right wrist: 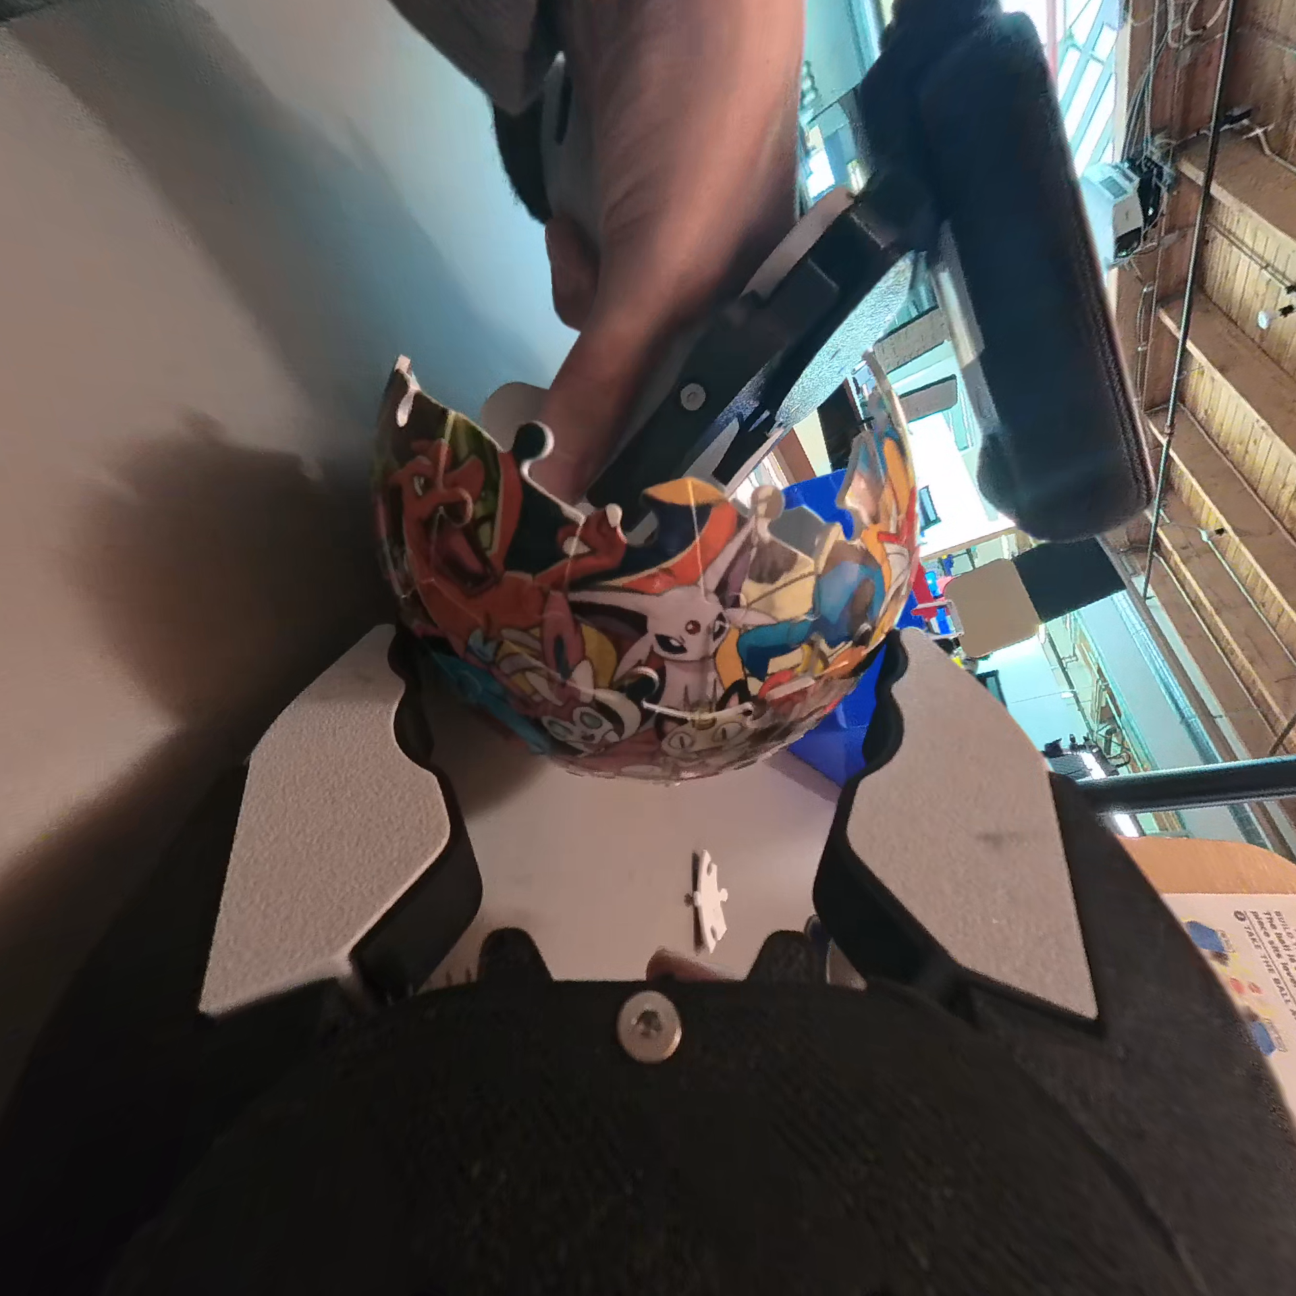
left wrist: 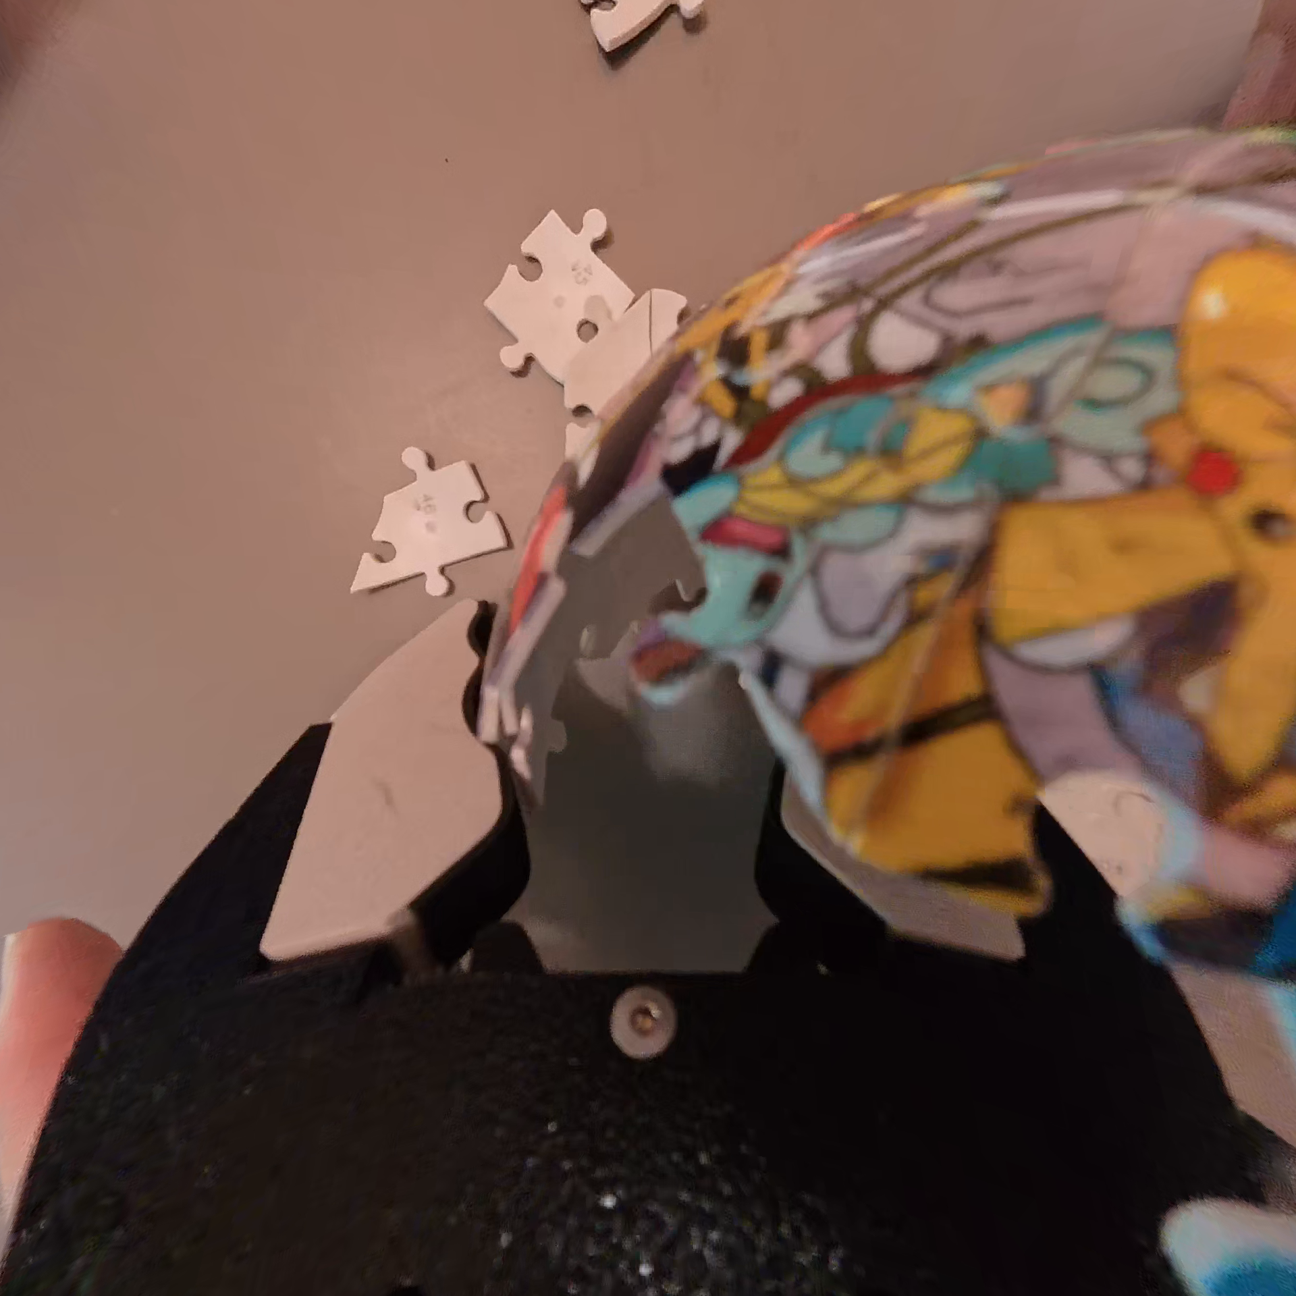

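We find the puzzle shell [right wrist: 673,631], a half-built ball of printed jigsaw pieces, dead ahead at 12 o'clock of the right tool [right wrist: 645,652]; that tool stands spread wide, its two fingertips pressed to opposite sides of the shell, so it clamps the shell and carries it clear of the desk [right wrist: 140,351]; the shell's open, ragged rim faces away from this tool, toward 12 to 1 o'clock. That is the side from which the left tool [left wrist: 631,701] reaches in, slanting down from 1 o'clock in the right wrist view with a hand [right wrist: 666,210] on it, one finger resting at the rim. In the left wrist view the shell fills the picture from 1 to 4 o'clock and hides the tool's right finger; the rim edge sits just ahead, close to the left finger, and a grey jigsaw-edged piece [left wrist: 617,736] lies in the gap. We cannot tell how far this tool is closed, nor whether it grips that piece or the wall. The left tool is thus the nearer to the rim; the right one is behind the shell's closed, rounded side. Loose pieces [left wrist: 561,294] lie face down on the desk at 11 o'clock of the left tool, well apart from it; one more piece [right wrist: 708,898] shows on the desk between the right tool's fingers.
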A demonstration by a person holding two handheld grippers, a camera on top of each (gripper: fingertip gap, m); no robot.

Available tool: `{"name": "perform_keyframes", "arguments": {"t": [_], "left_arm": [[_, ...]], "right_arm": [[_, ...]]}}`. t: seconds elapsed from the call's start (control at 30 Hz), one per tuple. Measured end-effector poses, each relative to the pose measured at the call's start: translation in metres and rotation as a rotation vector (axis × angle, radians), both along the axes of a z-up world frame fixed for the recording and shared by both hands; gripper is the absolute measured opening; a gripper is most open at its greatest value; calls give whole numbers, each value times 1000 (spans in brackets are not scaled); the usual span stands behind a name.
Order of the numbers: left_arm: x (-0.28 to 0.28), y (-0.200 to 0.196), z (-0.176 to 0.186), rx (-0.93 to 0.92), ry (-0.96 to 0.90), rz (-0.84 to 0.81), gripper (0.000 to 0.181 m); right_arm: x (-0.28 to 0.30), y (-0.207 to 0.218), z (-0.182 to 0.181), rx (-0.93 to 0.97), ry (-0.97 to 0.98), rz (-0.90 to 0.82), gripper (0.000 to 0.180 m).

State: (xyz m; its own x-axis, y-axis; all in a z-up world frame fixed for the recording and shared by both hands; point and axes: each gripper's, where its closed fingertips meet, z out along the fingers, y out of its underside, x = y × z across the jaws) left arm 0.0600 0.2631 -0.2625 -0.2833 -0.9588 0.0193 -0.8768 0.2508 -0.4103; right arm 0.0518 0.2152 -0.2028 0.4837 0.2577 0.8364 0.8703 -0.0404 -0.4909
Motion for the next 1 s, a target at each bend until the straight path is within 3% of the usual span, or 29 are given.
{"name": "perform_keyframes", "arguments": {"t": [0.13, 0.23, 0.6, 1.0], "left_arm": [[4, 12, 1, 51, -87, 67, 105], [0, 12, 3, -5, -123, 105, 88], [-53, 23, 20, -70, -168, 217, 87], [-76, 8, 3, -73, -91, 212, 89]], "right_arm": [[0, 1, 0, 15, -71, -9, 122], [0, 1, -1, 10, -96, -11, 120], [-2, 1, -3, 3, -122, -8, 114], [-12, 0, -3, 3, -201, 12, 113]]}}
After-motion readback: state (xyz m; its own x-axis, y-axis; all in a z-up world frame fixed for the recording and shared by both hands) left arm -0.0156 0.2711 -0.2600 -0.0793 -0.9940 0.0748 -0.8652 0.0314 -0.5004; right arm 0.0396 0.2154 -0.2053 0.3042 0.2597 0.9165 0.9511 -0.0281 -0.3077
